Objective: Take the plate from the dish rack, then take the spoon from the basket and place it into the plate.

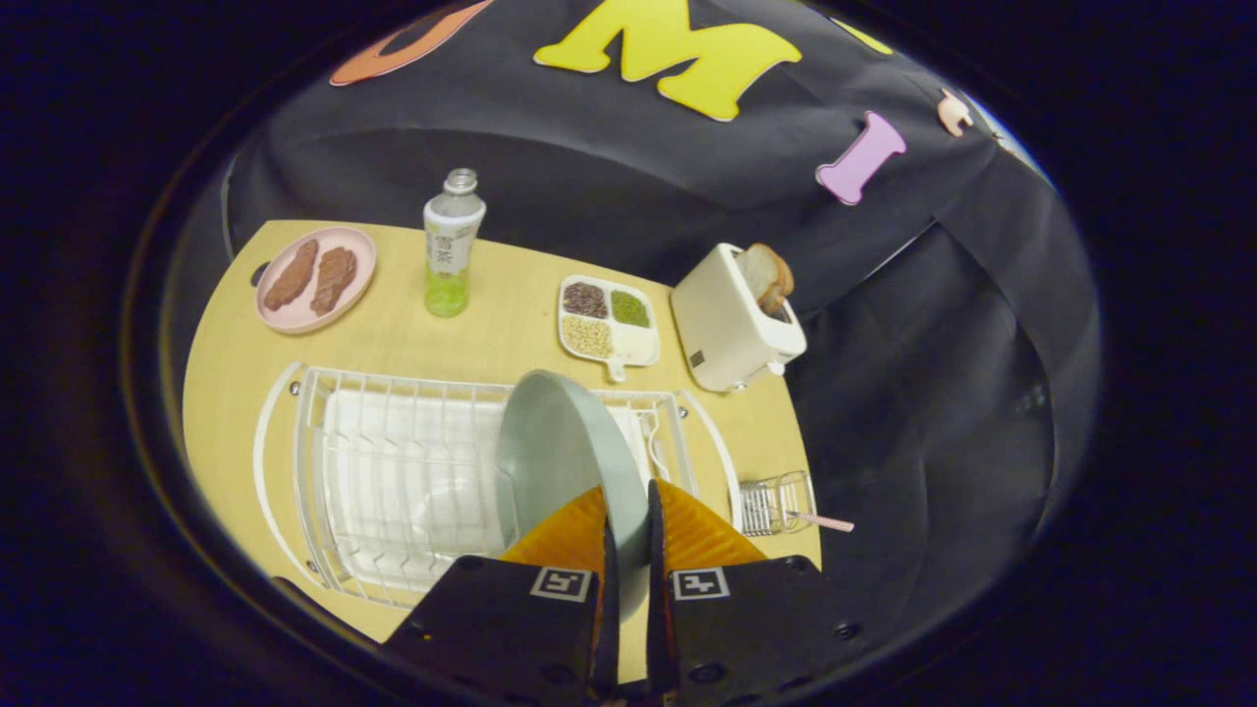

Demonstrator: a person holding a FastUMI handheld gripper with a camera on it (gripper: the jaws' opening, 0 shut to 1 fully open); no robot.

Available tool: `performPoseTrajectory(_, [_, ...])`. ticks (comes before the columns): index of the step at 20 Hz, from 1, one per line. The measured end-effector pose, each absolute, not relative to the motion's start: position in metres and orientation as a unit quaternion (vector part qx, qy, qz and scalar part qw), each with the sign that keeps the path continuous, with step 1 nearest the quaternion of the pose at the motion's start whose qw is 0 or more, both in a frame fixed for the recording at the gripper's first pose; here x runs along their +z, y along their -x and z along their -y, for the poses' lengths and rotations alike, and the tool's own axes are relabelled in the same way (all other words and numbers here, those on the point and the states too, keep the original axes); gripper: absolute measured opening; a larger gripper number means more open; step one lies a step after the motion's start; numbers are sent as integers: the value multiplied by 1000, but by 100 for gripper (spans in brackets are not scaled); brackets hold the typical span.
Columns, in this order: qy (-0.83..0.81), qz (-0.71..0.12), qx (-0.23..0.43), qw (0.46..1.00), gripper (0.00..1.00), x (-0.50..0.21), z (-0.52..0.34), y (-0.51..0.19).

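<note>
plate above rack (tongs clamped), basket right

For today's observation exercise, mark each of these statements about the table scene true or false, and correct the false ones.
1. The gripper is shut on the rim of the plate. True.
2. The plate lies flat on the table. False: it stands on edge over the dish rack.
3. The spoon is already on the plate. False: it sticks out of the small basket.
4. Bread sits in the toaster. True.
</note>
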State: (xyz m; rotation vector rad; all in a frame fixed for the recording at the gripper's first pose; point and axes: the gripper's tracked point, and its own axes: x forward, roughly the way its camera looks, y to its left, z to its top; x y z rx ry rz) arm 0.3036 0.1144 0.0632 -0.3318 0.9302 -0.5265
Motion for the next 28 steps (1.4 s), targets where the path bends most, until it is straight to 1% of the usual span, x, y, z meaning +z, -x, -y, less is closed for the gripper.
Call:
performPoseTrajectory(2, [159, -436, -261, 847, 15, 67, -109, -299])
performPoseTrajectory(6, [177, -390, -287, 857, 15, 88, -101, -292])
performPoseTrajectory(10, [175, -372, -240, 879, 15, 101, -107, -269])
performPoseTrajectory(14, [157, -334, -190, 910, 15, 107, -100, -222])
performPoseTrajectory(18, [111, -316, -131, 933, 14, 77, -83, -158])
performPoseTrajectory(21, [97, -307, -93, 942, 14, 34, -71, -118])
performPoseTrajectory(24, [44, -337, -52, 939, 14, -25, -69, -87])
performPoseTrajectory(26, [12, -336, -47, 941, 14, -49, -61, -80])
performPoseTrajectory(28, [0, -328, -63, 943, 14, -66, -44, -76])
